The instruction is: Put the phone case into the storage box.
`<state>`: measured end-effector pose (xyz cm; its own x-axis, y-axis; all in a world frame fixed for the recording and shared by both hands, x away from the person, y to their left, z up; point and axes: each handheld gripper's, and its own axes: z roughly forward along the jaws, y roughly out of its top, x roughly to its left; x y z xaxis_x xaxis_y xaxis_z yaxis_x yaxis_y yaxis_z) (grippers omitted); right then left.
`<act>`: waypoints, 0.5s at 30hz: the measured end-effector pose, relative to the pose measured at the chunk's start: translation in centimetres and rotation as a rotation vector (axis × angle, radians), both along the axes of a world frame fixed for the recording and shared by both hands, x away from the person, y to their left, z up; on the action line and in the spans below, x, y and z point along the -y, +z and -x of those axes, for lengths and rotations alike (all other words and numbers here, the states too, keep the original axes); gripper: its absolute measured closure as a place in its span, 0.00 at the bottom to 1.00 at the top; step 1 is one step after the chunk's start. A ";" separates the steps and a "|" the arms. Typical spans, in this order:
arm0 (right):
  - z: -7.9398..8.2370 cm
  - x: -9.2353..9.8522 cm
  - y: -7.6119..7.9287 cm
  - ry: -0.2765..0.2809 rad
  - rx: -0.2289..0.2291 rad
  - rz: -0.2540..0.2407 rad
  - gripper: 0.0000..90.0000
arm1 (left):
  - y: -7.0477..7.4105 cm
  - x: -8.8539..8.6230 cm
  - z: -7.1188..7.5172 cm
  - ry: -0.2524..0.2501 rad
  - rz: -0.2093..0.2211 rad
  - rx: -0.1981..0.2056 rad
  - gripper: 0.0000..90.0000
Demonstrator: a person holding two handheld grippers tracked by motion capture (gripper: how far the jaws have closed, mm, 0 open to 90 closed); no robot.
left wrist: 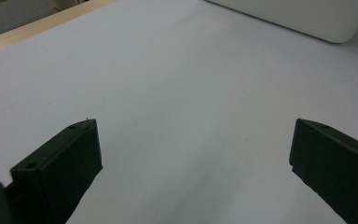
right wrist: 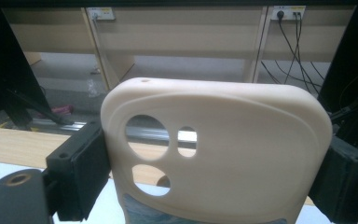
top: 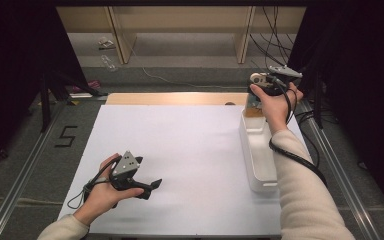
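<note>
A cream phone case (right wrist: 223, 140) with round camera cut-outs stands upright between the jaws of my right gripper (right wrist: 214, 163), which is shut on its two side edges. In the high view, a hand holds the right gripper (top: 272, 81) up over the far end of a long white bin (top: 256, 150). My left gripper (top: 147, 173) rests low on the white sheet (top: 190, 145) at the near left. Its jaws stand wide open with nothing between them, as the left gripper view (left wrist: 193, 149) shows.
The white bin (left wrist: 307, 18) lies along the sheet's right edge. A strip of bare wooden tabletop (top: 175, 98) runs behind the sheet. Beyond the table stand wooden shelves (right wrist: 177, 42), with cables (right wrist: 284, 37) hanging at the right. Metal rails (top: 25, 170) flank the table.
</note>
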<state>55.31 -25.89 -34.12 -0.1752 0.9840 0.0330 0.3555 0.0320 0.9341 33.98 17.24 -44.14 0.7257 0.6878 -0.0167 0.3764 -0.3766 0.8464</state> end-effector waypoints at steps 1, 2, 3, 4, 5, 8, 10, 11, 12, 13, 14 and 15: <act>0.0 0.0 0.0 0.000 0.000 0.000 0.14 | 0.0 0.0 0.0 0.000 0.000 0.000 0.02; -0.1 0.0 0.0 0.001 0.001 0.003 0.14 | 0.0 0.0 0.0 0.000 0.000 0.000 0.02; -0.1 0.0 0.0 0.003 0.002 0.005 0.14 | 0.0 0.0 0.0 0.000 0.000 0.000 0.02; -0.1 0.0 0.0 0.006 0.003 0.005 0.14 | 0.0 0.0 0.0 0.001 0.000 -0.001 0.02; -0.1 -0.1 0.0 0.010 0.006 0.005 0.14 | 0.0 0.0 0.0 0.001 -0.002 -0.001 0.02; -0.2 -0.1 -0.2 0.012 0.009 0.007 0.14 | 0.0 0.0 0.0 0.000 -0.001 0.000 0.02; -0.2 -0.2 -0.2 0.017 0.009 0.008 0.14 | 0.0 0.0 0.0 -0.001 0.000 -0.001 0.02; -0.3 -0.2 -0.2 0.018 0.011 0.010 0.14 | 0.0 0.0 0.0 -0.001 -0.001 -0.001 0.02; -0.3 -0.3 -0.2 0.020 0.012 0.013 0.14 | 0.0 0.0 0.0 -0.001 -0.001 -0.001 0.02; -0.3 -0.3 -0.2 0.023 0.012 0.012 0.14 | 0.0 0.0 0.0 -0.001 -0.001 -0.002 0.02; -0.4 -0.3 -0.3 0.025 0.014 0.013 0.14 | 0.0 0.0 0.0 0.000 -0.002 -0.002 0.02; -0.4 -0.3 -0.3 0.025 0.014 0.015 0.14 | 0.0 0.0 0.0 0.000 -0.002 -0.002 0.02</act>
<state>55.69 -25.59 -34.38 -0.2005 0.9796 0.0155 0.3411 0.0550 0.9384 34.01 17.25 -44.15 0.7256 0.6879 -0.0166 0.3779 -0.3782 0.8450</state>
